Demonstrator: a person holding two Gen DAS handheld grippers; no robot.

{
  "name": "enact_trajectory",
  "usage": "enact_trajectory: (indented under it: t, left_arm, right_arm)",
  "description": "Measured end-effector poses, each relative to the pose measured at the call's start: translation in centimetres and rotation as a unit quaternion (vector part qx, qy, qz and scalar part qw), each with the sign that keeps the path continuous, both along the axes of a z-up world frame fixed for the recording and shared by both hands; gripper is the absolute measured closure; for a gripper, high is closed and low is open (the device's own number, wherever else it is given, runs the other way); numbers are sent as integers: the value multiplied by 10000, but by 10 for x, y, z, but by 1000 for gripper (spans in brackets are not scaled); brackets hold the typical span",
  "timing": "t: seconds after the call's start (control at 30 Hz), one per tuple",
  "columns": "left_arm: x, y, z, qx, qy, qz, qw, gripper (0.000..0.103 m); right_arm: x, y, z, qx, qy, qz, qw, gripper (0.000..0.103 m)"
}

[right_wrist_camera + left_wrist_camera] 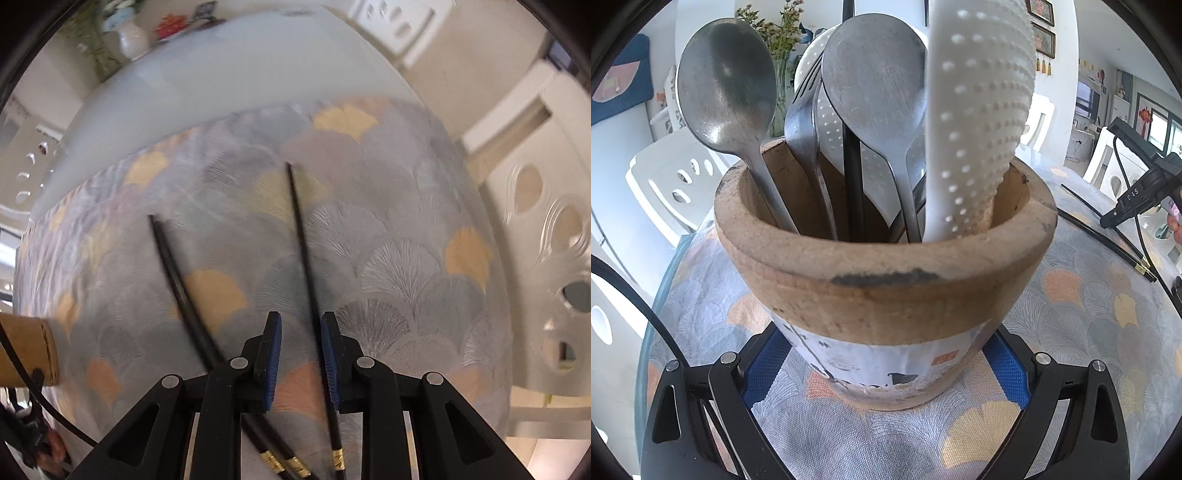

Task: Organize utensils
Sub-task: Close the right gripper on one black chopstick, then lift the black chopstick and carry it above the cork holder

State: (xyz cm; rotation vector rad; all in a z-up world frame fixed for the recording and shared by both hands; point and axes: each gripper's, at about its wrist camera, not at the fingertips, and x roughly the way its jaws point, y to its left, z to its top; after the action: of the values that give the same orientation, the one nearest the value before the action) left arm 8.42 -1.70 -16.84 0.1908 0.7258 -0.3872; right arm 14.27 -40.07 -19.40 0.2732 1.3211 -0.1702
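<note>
The left tongs (886,373) are clamped on the base of the wooden utensil holder (886,266), which stands on the patterned tabletop (1089,295) holding 2 metal spoons (727,88), a fork (803,122) and a white rice paddle (979,110). The right tongs (301,354) stand slightly apart over black chopsticks (301,236) lying on the tabletop; 1 chopstick runs between the pads, not visibly pinched.
</note>
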Motion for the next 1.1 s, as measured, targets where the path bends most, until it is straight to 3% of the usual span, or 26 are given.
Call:
enact_trajectory:
  t: [0.2,0.23,0.3,0.47,0.9,0.97,1.1]
  left_arm:
    - [1,-1,0,26,3,2,10000,6]
    - [1,-1,1,30,1,6,10000,6]
    - [1,-1,0,32,-1,6,10000,6]
    - [2,0,0,25,0,4,10000,6]
    - [3,2,-1,24,-6,1,10000,6]
    - [3,2,-2,19,-2,-1,10000,6]
    - [3,2,-2,17,0,-2,10000,6]
  right_arm:
    - [9,13,-3,-373,-129,364,9986,73]
    - [12,18,-2,-436,-113,450,9980,76]
    - [13,34,0,-372,-126,630,9972,96]
    - [8,62,8,-575,-308,1023,9926,98]
    - [-51,79,91,-646,-1777,1364,9724,98]
    - [-50,81,98,-472,-1960,1363,9699,98]
    - [-55,99,134,-477,-2520,1513,9546,98]
